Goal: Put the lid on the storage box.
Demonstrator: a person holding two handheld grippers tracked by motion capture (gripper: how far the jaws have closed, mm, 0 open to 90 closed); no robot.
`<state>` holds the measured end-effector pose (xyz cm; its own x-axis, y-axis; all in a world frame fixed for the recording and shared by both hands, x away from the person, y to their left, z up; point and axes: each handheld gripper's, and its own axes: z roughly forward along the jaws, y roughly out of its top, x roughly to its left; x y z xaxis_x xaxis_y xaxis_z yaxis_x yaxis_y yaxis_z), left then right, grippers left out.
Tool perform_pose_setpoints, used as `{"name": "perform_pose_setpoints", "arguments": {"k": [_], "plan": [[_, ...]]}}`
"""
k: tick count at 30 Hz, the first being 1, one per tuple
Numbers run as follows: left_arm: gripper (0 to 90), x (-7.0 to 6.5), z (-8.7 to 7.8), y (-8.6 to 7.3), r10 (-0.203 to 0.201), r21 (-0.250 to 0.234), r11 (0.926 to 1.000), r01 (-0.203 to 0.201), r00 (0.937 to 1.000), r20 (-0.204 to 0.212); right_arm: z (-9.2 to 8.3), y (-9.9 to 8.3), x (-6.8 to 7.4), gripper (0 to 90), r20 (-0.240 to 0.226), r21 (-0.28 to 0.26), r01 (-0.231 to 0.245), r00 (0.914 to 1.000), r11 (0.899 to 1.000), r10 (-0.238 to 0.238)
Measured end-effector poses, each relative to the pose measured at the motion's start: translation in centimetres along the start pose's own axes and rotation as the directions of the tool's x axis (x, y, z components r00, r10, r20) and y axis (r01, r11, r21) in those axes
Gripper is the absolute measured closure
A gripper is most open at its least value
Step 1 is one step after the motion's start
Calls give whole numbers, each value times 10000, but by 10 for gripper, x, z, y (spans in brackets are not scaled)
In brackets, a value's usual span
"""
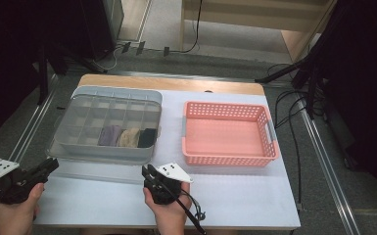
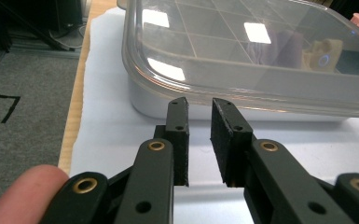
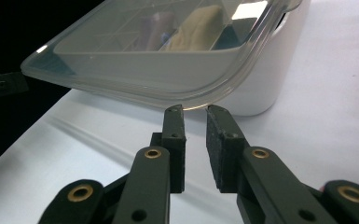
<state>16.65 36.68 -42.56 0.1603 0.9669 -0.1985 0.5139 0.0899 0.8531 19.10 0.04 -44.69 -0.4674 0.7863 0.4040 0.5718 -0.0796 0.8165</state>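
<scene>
Clear lid (image 1: 105,128) sits on grey organizer box (image 1: 103,152), center-left; socks (image 1: 127,137) inside, pink basket (image 1: 230,132) empty. Left gripper (image 2: 199,103) & right gripper (image 3: 195,111) near lid's front edge, jaws narrowly apart, holding nothing; lid removal not yet begun.

The clear lid (image 1: 108,128) overhangs the grey divided box (image 1: 105,152) at the bench's (image 1: 235,196) left, closing off the compartments from above. Its near rim juts out just ahead of both grippers' fingers (image 2: 179,122) (image 3: 173,126), with a low gap beneath it. The near strip of bench is bare. To the right, the pink basket (image 1: 229,161) stands open-topped, a free lane between it and the box.
</scene>
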Motion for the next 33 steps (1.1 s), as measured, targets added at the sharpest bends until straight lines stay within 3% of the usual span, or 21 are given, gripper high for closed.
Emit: {"name": "perform_pose_setpoints", "arguments": {"k": [16,33], "plan": [[741,2,21,16,-13,224,9997,12,10000,41,19,16,-10,760,511,-217,247,9984,9995,-236],[730,0,37,24,-164,483,9987,156,9998,149,30,31,-16,749,942,-539,201,9954,9983,-150]]}}
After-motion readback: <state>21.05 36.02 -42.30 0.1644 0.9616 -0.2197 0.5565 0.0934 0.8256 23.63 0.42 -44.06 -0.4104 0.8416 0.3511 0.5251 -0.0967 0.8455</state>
